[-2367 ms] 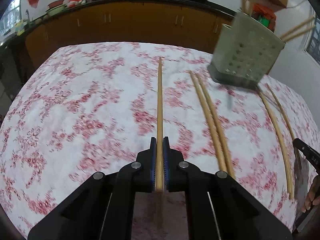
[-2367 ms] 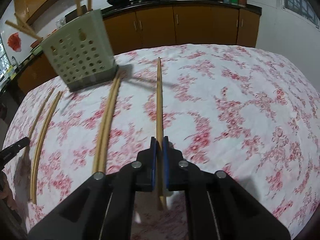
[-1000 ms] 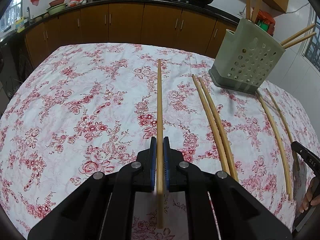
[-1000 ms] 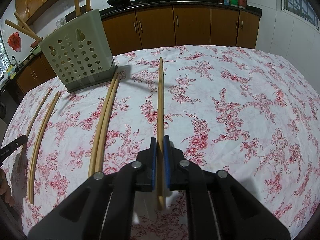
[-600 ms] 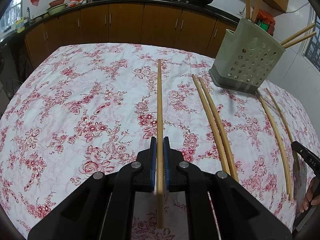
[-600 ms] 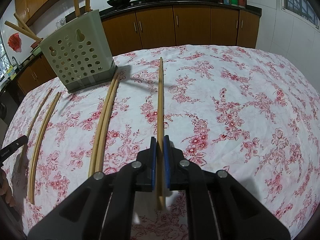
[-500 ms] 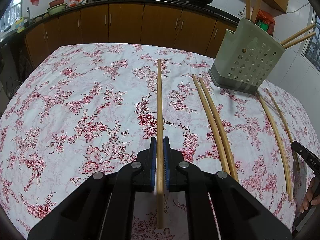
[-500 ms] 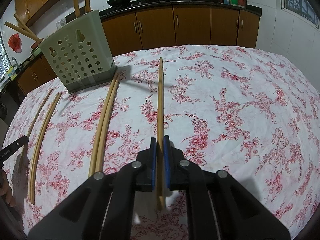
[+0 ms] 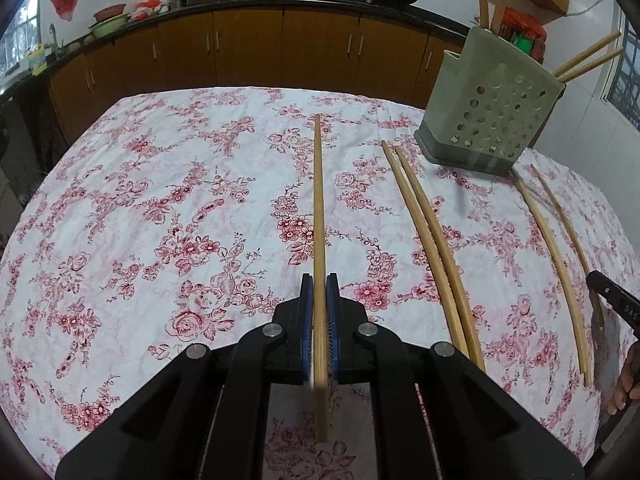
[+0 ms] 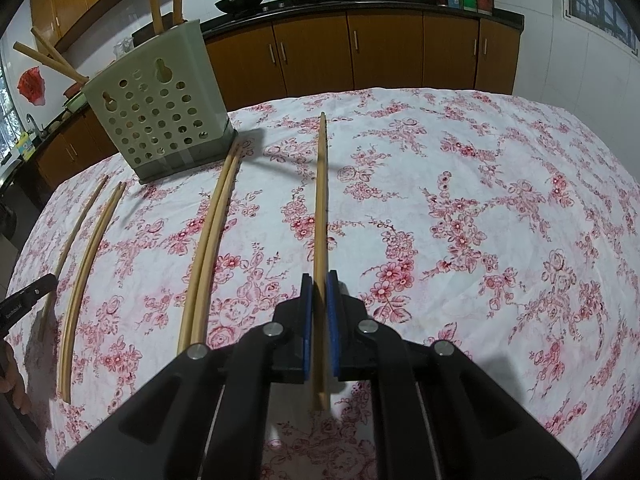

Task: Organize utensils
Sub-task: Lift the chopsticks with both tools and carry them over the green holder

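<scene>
Blur gone from both views; poses steady, no jaw travel. Left gripper (image 9: 319, 292) clamped on left chopstick (image 9: 318, 208), right gripper (image 10: 319, 292) clamped on right chopstick (image 10: 320, 200), each stick projecting straight ahead of its claw. Perforated holder (image 9: 492, 116) ahead-right of the left claw, ahead-left of the right. Loose pairs (image 9: 432, 240) on the cloth between the claws. Judged: pickup complete, transfer to holder pending.
</scene>
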Tool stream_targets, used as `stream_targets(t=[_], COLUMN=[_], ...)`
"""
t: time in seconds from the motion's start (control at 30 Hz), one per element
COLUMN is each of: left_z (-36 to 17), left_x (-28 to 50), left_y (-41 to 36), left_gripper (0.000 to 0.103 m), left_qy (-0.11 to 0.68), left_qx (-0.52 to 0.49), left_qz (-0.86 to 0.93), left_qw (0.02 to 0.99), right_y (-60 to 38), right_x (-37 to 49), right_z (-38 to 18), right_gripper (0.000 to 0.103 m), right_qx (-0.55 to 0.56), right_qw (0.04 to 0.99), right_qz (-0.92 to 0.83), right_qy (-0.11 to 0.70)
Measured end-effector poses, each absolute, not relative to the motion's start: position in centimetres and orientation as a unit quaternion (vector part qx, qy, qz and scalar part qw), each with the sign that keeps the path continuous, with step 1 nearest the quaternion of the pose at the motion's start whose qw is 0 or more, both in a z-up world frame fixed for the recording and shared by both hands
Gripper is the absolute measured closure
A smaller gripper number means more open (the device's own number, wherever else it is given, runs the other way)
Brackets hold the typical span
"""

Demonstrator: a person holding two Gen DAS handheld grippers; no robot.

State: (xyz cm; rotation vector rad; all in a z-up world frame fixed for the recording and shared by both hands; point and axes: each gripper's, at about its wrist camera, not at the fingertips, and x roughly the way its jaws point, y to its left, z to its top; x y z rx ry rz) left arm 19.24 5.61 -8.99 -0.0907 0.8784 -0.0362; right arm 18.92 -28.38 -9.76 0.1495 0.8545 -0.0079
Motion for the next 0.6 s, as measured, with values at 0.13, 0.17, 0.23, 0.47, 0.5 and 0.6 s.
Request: stream_targets(t=[0.13, 0.17, 0.23, 0.47, 0.5, 0.6], left_z=[-8.5, -8.1, -7.0, -1.2, -0.5, 1.8], left_x=[19.3, 19.2, 19.1, 18.4, 18.4, 18.3], left_y=[5.5, 5.5, 5.5, 6.1, 6.2, 6.5], left_gripper=[0.095, 0.095, 0.095, 0.095, 0.095, 0.096], left_qy=[0.427, 0.423, 0.409, 0.337, 0.328, 0.299], left_qx=[-0.041, -0.043, -0.045, -0.061, -0.064, -0.073], left_qz=[-0.021, -0.022, -0.022, -0.023, -0.022, -0.021], left_qw=[0.903, 0.905, 0.911, 0.939, 0.942, 0.951], right_y=[-28.7, -28.8, -29.0, -29.7, -29.8, -30.1], right_x=[18.6, 18.4, 18.1, 17.1, 16.9, 16.5], right_z=[-8.5, -7.8, -6.3, -1.2, -0.7, 0.7], right_gripper=[0.095, 0.095, 0.095, 0.095, 0.095, 0.095], right_qx=[0.074, 0.074, 0.077, 0.084, 0.086, 0.090], right_qw=[0.913, 0.917, 0.926, 0.951, 0.953, 0.960], right_qz=[0.001, 0.001, 0.002, 0.003, 0.003, 0.003], right_qy=[0.401, 0.392, 0.371, 0.299, 0.290, 0.266])
